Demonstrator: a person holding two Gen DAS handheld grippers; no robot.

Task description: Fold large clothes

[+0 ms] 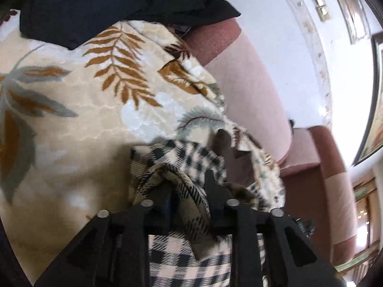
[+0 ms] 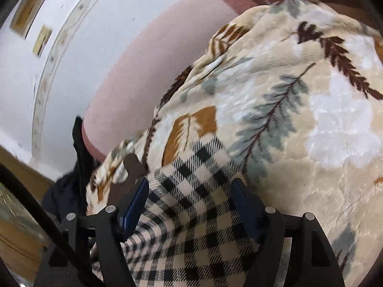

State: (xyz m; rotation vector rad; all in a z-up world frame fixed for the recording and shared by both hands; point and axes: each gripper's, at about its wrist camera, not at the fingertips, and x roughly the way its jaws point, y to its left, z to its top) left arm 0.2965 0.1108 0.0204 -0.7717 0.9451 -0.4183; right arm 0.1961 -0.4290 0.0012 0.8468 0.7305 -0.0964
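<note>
A black-and-cream checked garment (image 2: 191,203) lies on a leaf-patterned blanket (image 2: 299,110) over a pink sofa (image 2: 143,67). The right gripper (image 2: 189,205) has its jaws wide apart, straddling the cloth. The left gripper (image 1: 189,191) has jaws slightly parted around a bunched fold, pads not clearly pressing. That released fold may spring open or slump unevenly. No containers are visible.

Leaf-print blanket (image 1: 71,110) (cream) covers pink sofa (image 1: 251,91).

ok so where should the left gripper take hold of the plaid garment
Take the rolled, bunched hem of the plaid garment, which stands up off the leaf-print blanket right between the left gripper fingers. Come from above along the gripper's line: the raised fold gives both pads something to pinch.
</note>
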